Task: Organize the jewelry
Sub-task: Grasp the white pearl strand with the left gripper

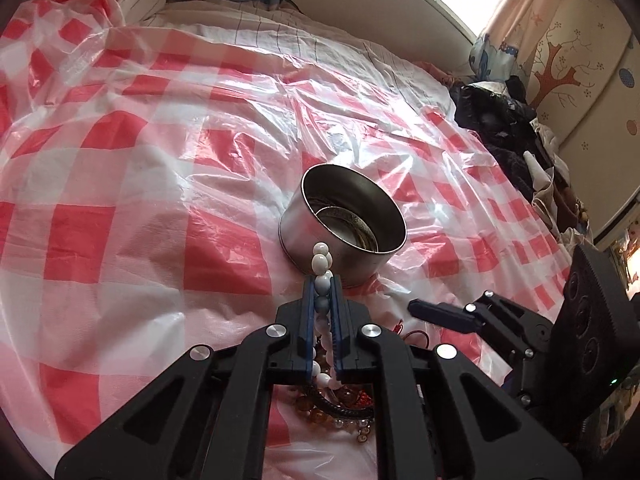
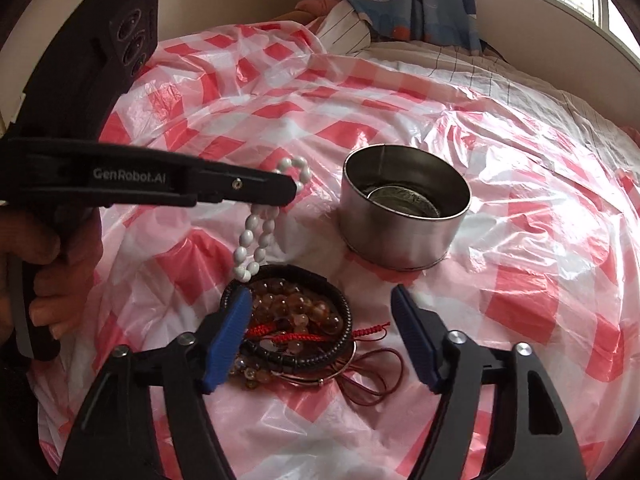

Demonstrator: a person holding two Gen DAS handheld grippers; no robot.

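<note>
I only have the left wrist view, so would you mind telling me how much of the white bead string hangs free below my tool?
Observer: The white bead string hangs as a loop from the left tool, its lowest beads just above the pile of bracelets.
Operator: Thanks. Is the right tool holding anything?
Observer: No. The right tool is open, its blue fingers either side of the pile and nothing gripped.
Operator: What is in that pile?
Observer: Amber beads, a black braided band, red cords and a thin metal bangle, lying on the checked plastic sheet just in front of the metal tin.
</note>
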